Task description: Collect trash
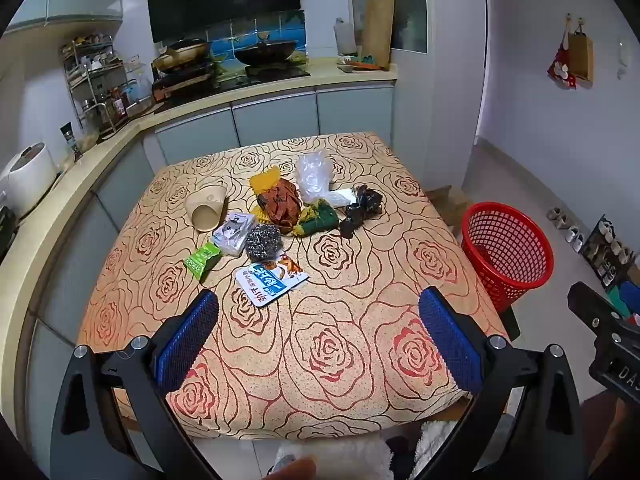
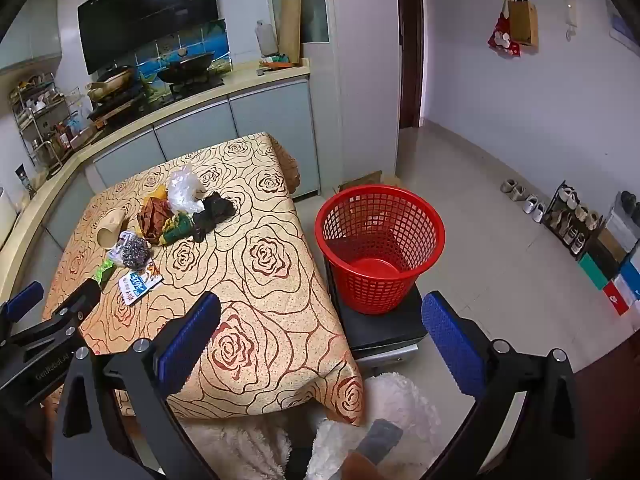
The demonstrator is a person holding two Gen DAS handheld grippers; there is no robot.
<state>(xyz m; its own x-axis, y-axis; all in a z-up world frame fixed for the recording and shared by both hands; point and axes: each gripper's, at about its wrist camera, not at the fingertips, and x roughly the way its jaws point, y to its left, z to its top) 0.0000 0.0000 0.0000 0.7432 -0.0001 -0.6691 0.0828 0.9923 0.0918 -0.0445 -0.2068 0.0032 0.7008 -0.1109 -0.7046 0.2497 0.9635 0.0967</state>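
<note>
On the tabletop (image 1: 344, 360), covered by a rose-patterned cloth, the trash is lying in a loose cluster toward the far half: a tipped paper cup (image 1: 207, 207), a steel scrubber (image 1: 263, 241), a blue-and-white snack wrapper (image 1: 269, 281), a small green packet (image 1: 201, 261), a clear plastic bag (image 1: 316, 178), a crumpled brown wrapper (image 1: 284, 204) and a black bag (image 1: 360, 210). A red basket (image 2: 380, 248) is sitting on a dark stool (image 2: 384, 326) just beside the tabletop's right edge, and it is looking empty.

Both grippers are hovering over the near edge, angled downward. The left gripper (image 1: 320, 340) is spread wide with nothing between its blue pads, and the right gripper (image 2: 320, 340) is likewise spread wide and holding nothing.

Judging from this, no piece is collected yet. The flat wrapper is likely the trickiest: it is lying flush on the cloth, so the pads could slide over it or pinch the cloth and drag the whole pile. The items are touching one another, so reaching for one could be knocking the cup into a roll. The light plastic bag could be slipping free on the way, and a careless drop could be tipping the basket off its stool.
</note>
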